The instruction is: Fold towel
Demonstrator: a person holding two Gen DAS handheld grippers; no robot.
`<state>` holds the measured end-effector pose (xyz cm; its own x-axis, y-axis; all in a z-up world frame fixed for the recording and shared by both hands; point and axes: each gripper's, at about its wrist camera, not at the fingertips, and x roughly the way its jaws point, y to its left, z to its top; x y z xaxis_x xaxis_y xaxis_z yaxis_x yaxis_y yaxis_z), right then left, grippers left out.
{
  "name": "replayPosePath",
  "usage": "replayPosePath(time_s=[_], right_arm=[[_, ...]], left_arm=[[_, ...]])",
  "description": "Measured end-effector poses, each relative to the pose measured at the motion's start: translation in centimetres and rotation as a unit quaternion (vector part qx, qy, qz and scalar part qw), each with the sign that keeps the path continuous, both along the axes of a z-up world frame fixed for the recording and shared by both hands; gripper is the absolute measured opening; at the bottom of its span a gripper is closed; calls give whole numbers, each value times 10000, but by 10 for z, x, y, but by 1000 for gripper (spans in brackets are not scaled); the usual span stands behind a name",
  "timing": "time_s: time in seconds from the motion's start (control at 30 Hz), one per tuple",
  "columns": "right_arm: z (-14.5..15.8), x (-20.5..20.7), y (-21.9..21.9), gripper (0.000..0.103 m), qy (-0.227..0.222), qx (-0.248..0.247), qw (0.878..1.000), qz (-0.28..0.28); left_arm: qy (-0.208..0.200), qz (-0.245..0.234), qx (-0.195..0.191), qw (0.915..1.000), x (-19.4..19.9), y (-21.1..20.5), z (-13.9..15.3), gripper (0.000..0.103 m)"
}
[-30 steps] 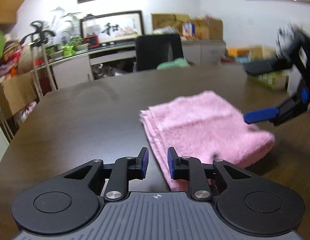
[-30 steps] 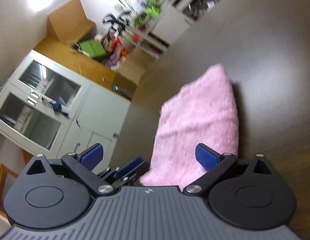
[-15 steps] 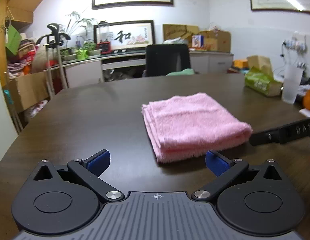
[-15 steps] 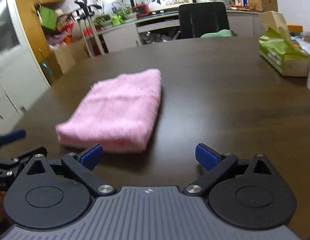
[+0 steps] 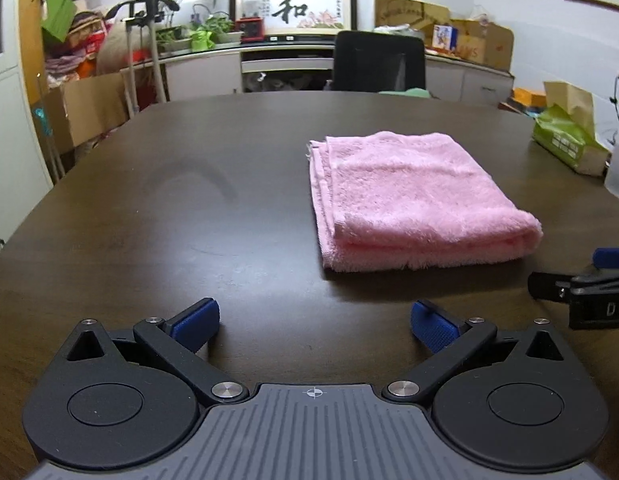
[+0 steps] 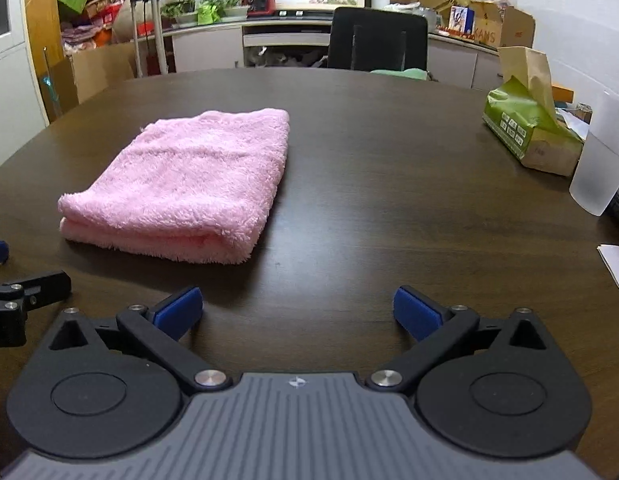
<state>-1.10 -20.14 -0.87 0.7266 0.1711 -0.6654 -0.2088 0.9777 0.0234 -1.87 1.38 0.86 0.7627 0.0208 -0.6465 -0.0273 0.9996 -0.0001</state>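
Although the pink towel (image 5: 413,200) already lies folded into a thick stack on the dark worktop (image 5: 189,200), what matters for any further move is how it sits relative to your two claws. Your left claw (image 5: 313,322) is released, jaws spread wide with nothing between them, and the towel lies ahead of it and off to the right, apart from the pads. Your right claw (image 6: 297,308) is likewise spread and empty, with the towel (image 6: 189,180) ahead and to its left. So the stack sits between the two, near both and touching neither; I judge neither hand clearly nearer. Its long axis runs away from you, with a rounded fold on the right side and the layered loose edges showing along the left and near sides. If another fold is wanted, you would take the near corners, one per claw. The fold looks close to finished as it lies.
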Motion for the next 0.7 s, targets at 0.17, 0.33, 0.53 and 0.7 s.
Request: replayPosePath(time_s=[0.17,0.33,0.53,0.7], right_arm=[[-1,2,0,103,-57,12,10000,-42],[0,4,2,103,-53,13,9999,-113],[0,6,3,103,-45,32,9998,-169],[0,7,3,103,-45,20,9998,-168]], left_arm=[[35,116,74,9999,-1,-3,0,103],[46,152,80,9998,-1,-2,1,103],[49,149,81,9998,-1,-1,2,103],[53,153,78,9998,0,-2,2,103]])
